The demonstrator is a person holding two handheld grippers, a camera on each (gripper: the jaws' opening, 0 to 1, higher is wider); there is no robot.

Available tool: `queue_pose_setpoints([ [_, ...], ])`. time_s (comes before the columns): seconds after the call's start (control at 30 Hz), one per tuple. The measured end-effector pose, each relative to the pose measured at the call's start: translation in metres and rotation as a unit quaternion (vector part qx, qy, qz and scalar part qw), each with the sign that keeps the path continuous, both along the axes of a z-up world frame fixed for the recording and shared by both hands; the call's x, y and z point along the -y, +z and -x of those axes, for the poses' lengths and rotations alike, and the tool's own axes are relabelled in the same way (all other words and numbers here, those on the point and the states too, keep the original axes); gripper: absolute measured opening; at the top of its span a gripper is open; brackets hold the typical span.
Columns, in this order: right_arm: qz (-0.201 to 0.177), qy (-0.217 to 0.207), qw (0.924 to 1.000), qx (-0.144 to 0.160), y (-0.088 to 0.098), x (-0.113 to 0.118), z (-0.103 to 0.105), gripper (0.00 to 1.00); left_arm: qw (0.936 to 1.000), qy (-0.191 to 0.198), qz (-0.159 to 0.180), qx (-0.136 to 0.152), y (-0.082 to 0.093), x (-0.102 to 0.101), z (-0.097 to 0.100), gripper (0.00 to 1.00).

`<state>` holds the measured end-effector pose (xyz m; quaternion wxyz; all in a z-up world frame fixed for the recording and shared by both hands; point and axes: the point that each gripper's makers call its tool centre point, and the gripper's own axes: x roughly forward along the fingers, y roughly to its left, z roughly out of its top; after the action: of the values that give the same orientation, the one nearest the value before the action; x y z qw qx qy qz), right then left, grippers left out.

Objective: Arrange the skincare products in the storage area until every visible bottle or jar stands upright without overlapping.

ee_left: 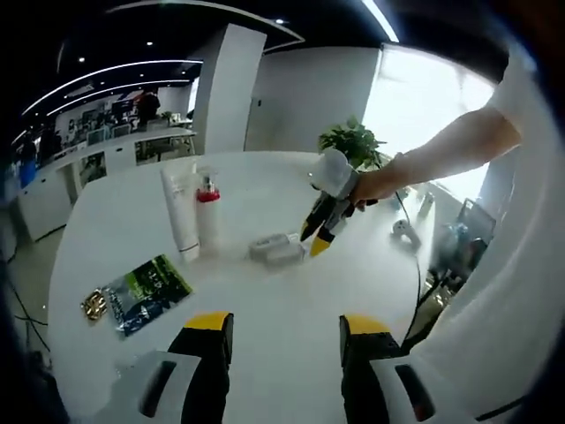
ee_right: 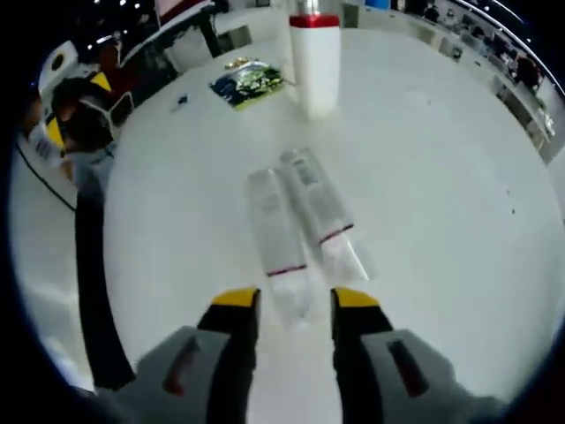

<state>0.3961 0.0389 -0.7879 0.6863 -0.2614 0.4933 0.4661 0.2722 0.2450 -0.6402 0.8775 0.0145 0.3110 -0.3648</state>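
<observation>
Two clear bottles (ee_right: pixel 274 225) (ee_right: pixel 322 208) with thin red bands lie side by side on the white table (ee_right: pixel 441 177). My right gripper (ee_right: pixel 294 305) is open just short of them, and the near end of the left bottle reaches toward the gap between its jaws. Behind them stands a white pump bottle (ee_right: pixel 315 66) with a red collar. In the left gripper view the lying bottles (ee_left: pixel 275 249) rest beside the right gripper (ee_left: pixel 314 240), which a hand holds. A white tube (ee_left: pixel 181 216) and the pump bottle (ee_left: pixel 207 216) stand upright. My left gripper (ee_left: pixel 284 327) is open, holding nothing.
A green sachet (ee_left: pixel 146 291) and a small gold item (ee_left: pixel 94 305) lie at the table's near left; the sachet (ee_right: pixel 249 84) also shows far left in the right gripper view. A potted plant (ee_left: pixel 351 141) stands beyond the table. A dark cable (ee_right: pixel 88 291) runs along the table edge.
</observation>
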Motion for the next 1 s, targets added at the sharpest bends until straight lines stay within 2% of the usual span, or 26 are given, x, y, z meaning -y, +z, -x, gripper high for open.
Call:
queue_pose_setpoints([
  [0.1, -0.015, 0.018, 0.9997, 0.011, -0.006, -0.002, -0.001, 0.27, 0.9995, 0.031, 0.008, 0.001, 0.011, 0.013, 0.005, 0.5],
  [0.13, -0.021, 0.03, 0.9984, 0.043, -0.004, -0.002, -0.01, 0.25, 0.9992, 0.038, 0.01, 0.0, 0.014, 0.017, 0.007, 0.5],
  [0.17, -0.016, 0.024, 0.9989, 0.036, -0.005, 0.0, -0.007, 0.25, 0.9989, 0.045, 0.009, 0.002, 0.017, 0.024, 0.01, 0.5],
  [0.23, -0.029, 0.039, 0.9978, 0.046, -0.003, -0.003, -0.006, 0.23, 0.9982, 0.059, 0.006, 0.003, 0.021, 0.036, 0.015, 0.5],
  [0.27, -0.031, 0.064, 0.9953, 0.066, -0.003, -0.004, -0.007, 0.21, 0.9979, 0.065, 0.005, 0.005, 0.022, 0.04, 0.016, 0.5],
  [0.33, -0.037, 0.072, 0.9943, 0.07, -0.003, -0.002, -0.004, 0.2, 0.9962, 0.086, 0.011, 0.003, 0.026, 0.051, 0.021, 0.5],
  [0.4, -0.042, 0.083, 0.9929, 0.074, -0.003, -0.001, -0.002, 0.2, 0.9958, 0.091, 0.011, 0.002, 0.027, 0.062, 0.027, 0.5],
  [0.57, -0.072, 0.131, 0.9835, 0.101, 0.012, -0.007, 0.006, 0.19, 0.9957, 0.092, -0.015, 0.002, 0.024, 0.084, 0.032, 0.5],
  [0.7, -0.084, 0.136, 0.9808, 0.112, 0.027, -0.007, 0.011, 0.19, 0.9956, 0.093, -0.007, 0.015, 0.032, 0.093, 0.022, 0.5],
  [0.83, -0.091, 0.16, 0.9748, 0.125, 0.044, -0.013, 0.025, 0.19, 0.9976, 0.059, -0.015, 0.032, 0.035, 0.101, 0.008, 0.5],
  [1.0, -0.079, 0.185, 0.9698, 0.138, 0.056, -0.022, 0.041, 0.19, 0.9987, 0.028, -0.009, 0.041, 0.04, 0.094, -0.004, 0.51],
])
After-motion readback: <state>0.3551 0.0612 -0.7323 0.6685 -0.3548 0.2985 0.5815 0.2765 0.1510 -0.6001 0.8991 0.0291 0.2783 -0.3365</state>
